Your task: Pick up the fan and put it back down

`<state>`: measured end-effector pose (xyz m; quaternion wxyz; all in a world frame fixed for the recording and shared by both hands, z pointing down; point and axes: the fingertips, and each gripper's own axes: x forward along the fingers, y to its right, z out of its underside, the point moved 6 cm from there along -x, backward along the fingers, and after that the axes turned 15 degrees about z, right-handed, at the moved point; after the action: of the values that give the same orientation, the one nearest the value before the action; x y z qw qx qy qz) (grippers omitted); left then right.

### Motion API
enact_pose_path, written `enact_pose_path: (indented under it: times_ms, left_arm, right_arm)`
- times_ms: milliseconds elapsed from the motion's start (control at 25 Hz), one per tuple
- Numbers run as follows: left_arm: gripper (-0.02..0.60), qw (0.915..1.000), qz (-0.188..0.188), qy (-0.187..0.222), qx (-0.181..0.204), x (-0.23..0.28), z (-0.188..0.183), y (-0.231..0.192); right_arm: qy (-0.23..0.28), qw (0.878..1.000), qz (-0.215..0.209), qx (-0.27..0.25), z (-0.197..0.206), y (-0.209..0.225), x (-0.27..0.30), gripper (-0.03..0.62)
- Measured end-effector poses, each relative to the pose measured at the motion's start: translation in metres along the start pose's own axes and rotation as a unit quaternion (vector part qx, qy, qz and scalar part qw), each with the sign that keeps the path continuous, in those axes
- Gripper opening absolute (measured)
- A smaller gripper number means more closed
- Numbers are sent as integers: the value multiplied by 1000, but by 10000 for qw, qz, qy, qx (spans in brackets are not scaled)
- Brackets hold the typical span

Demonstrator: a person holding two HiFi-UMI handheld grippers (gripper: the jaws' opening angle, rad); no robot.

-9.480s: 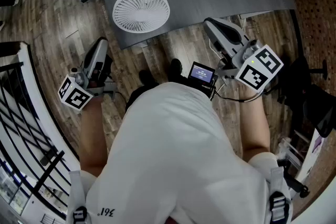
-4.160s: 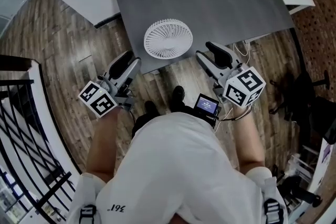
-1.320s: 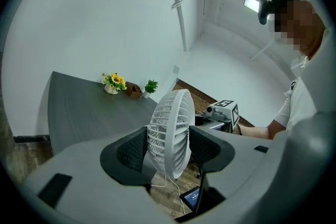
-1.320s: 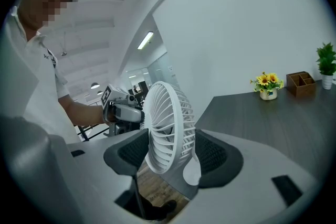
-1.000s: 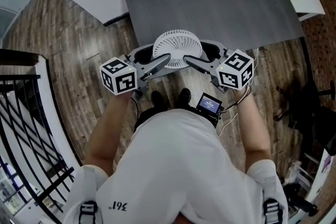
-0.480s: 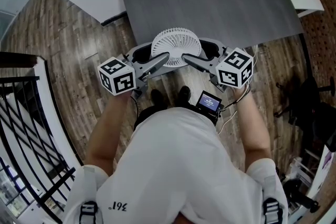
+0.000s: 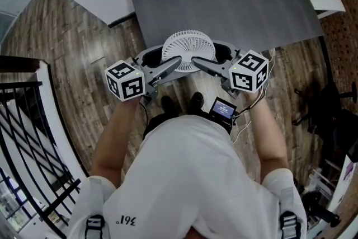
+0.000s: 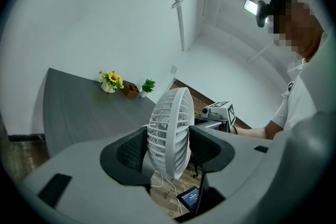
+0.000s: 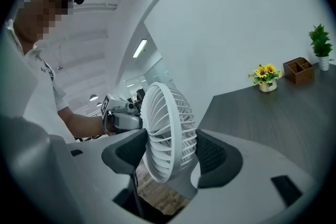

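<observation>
Change: the fan (image 7: 188, 48), earlier lying flat on the gray surface (image 7: 224, 3) with both grippers held clear of it, is now taken between them in the middle of the head view.
Left gripper (image 8: 168, 152): its fingers (image 8: 128, 153) are closed on the fan, with one pad against each face.
Right gripper (image 9: 170, 153): its fingers (image 9: 215, 157) have just been opened a little. The fan is between them and both pads are seen against it.
Fan position: it is gripped from its left and right sides, over the surface's near edge and the wooden floor (image 7: 72, 53).
Containers: a brown box (image 9: 297, 70), whose contents cannot be made out, a pot of yellow flowers (image 9: 267, 77) and a potted green plant (image 9: 320, 44) are all seen at the far edge.
</observation>
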<state>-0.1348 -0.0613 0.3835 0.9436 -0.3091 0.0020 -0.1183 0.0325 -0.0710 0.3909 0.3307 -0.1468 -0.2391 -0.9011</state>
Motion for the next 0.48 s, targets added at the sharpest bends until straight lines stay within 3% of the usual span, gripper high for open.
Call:
enact_pose_path:
  times_ms: [280, 480]
  left_arm:
    - [262, 9997, -44, 16, 257, 1, -10, 3]
    - [261, 9989, 16, -38, 472, 2, -18, 11]
  right_arm:
    - [74, 10000, 36, 53, -6, 0, -3, 299]
    - [116, 9996, 80, -245, -18, -5, -9, 299]
